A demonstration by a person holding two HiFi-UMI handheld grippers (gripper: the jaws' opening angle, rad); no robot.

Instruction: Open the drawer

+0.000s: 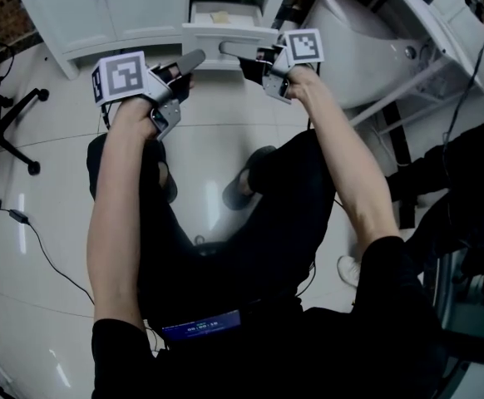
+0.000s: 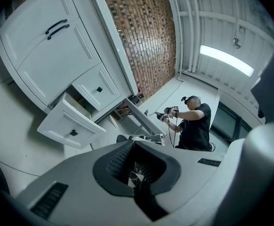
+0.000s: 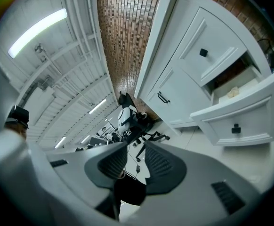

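Head view: the drawer [image 1: 229,33] stands pulled out of the white cabinet [image 1: 134,7], with the left gripper [image 1: 194,59] and right gripper [image 1: 228,50] near its front. Left gripper view: fingers [image 2: 117,161] together, empty, drawer at lower left. Right gripper view: fingers [image 3: 158,164] narrowly apart, empty, drawer at right.

Cool, even light falls from a long white ceiling strip lamp [image 2: 226,60], up and right of the left hand-held gripper [image 2: 136,163]. The glossy white tiled floor [image 1: 51,248] shows faint glare streaks. Both gripper views bulge, blackening at their round edges, and the near jaws blur.
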